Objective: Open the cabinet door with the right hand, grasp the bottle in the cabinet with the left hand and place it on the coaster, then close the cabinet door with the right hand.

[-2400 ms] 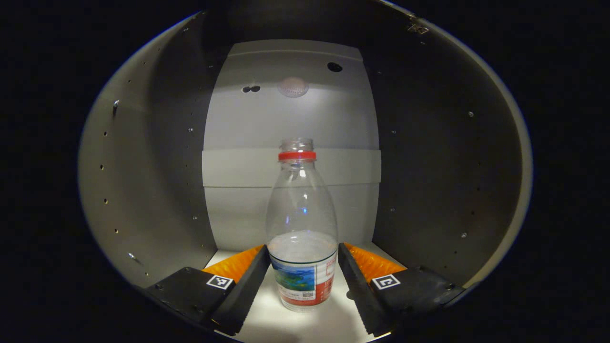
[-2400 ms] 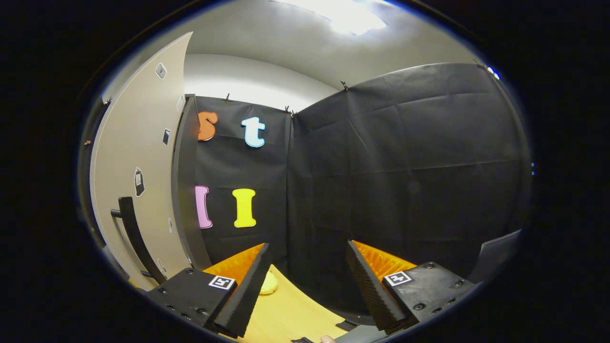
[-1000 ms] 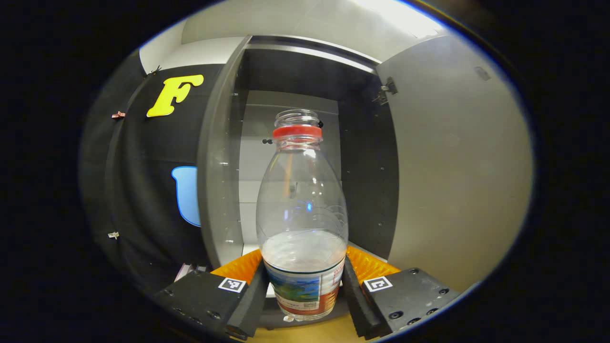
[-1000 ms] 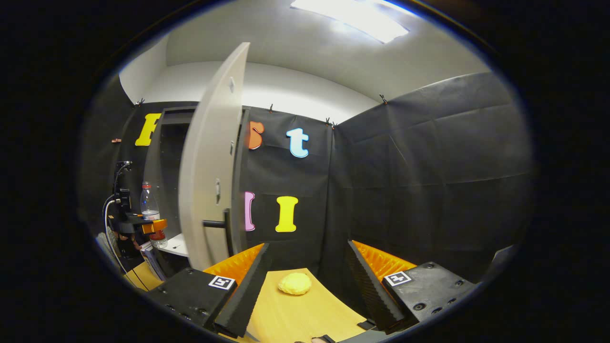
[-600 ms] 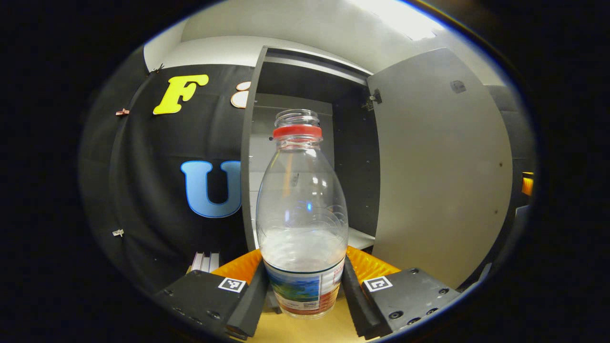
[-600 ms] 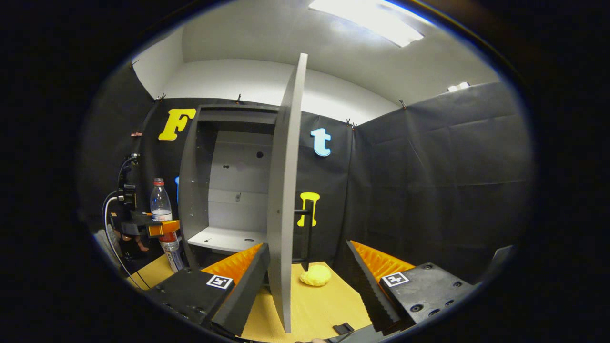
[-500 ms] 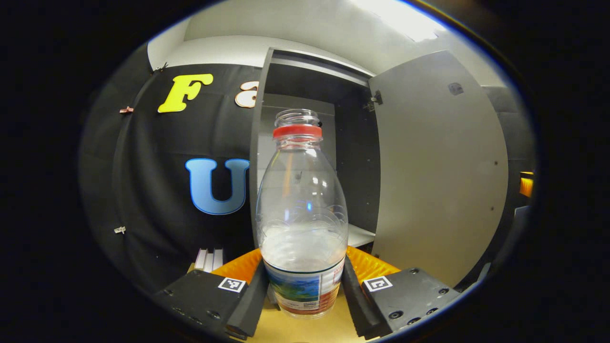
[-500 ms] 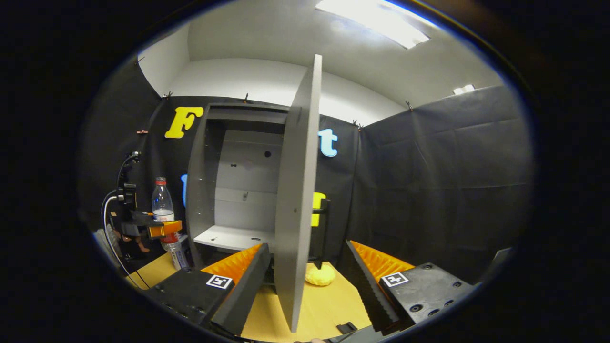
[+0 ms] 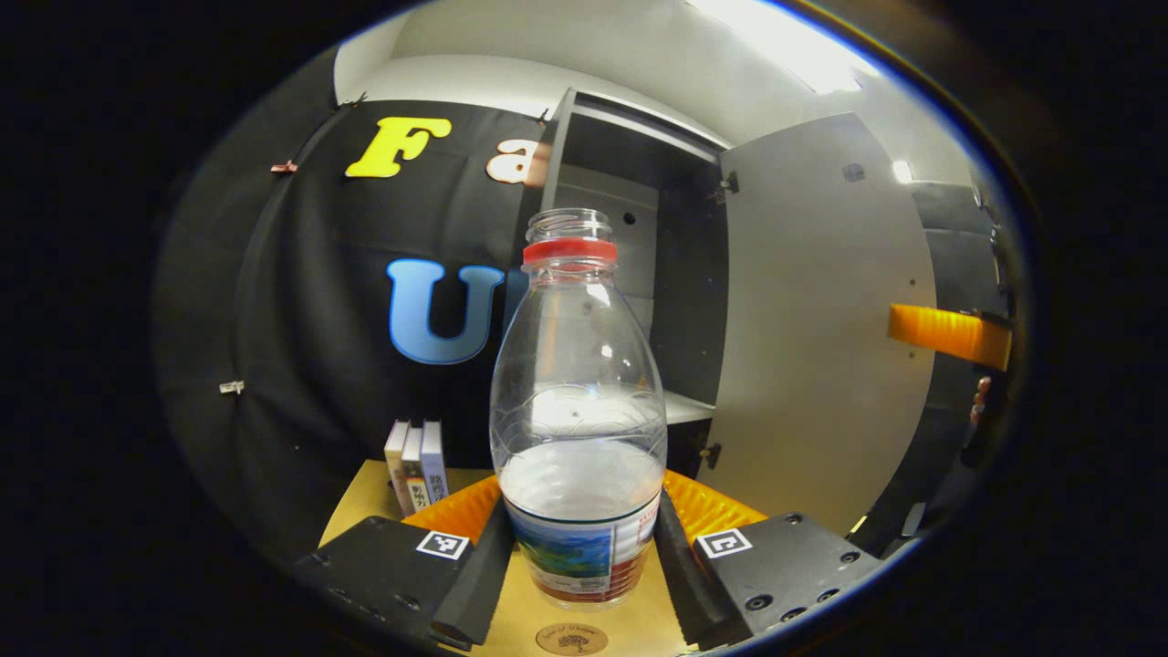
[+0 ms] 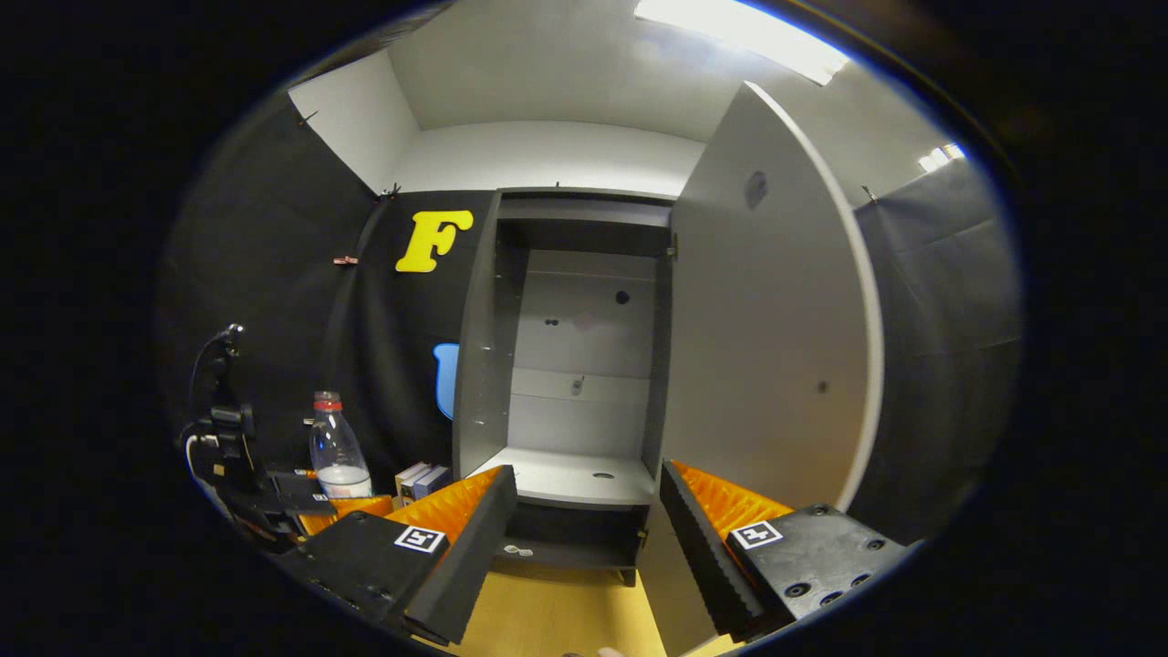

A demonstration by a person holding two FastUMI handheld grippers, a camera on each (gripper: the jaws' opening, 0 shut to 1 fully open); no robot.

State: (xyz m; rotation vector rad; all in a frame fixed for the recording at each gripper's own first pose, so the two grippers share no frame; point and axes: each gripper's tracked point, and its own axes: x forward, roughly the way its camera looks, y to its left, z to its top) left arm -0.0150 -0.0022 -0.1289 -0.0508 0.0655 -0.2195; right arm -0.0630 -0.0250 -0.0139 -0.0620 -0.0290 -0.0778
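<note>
the left hand-held gripper (image 9: 579,557) is clamped on the bottle (image 9: 578,411), one finger pressing each side of its labelled lower part. the bottle stands upright, capless with a red ring at the neck and partly filled, held out in front of the cabinet (image 9: 675,274) and above the wooden surface (image 9: 365,497). a round coaster (image 9: 571,638) lies on that surface just below the bottle's base. a few books (image 9: 415,464) stand to the left. the right hand-held gripper (image 10: 584,534) has its fingers spread wide with nothing between them, facing the cabinet's bare interior. the cabinet door (image 10: 766,347) is swung open to the right.
</note>
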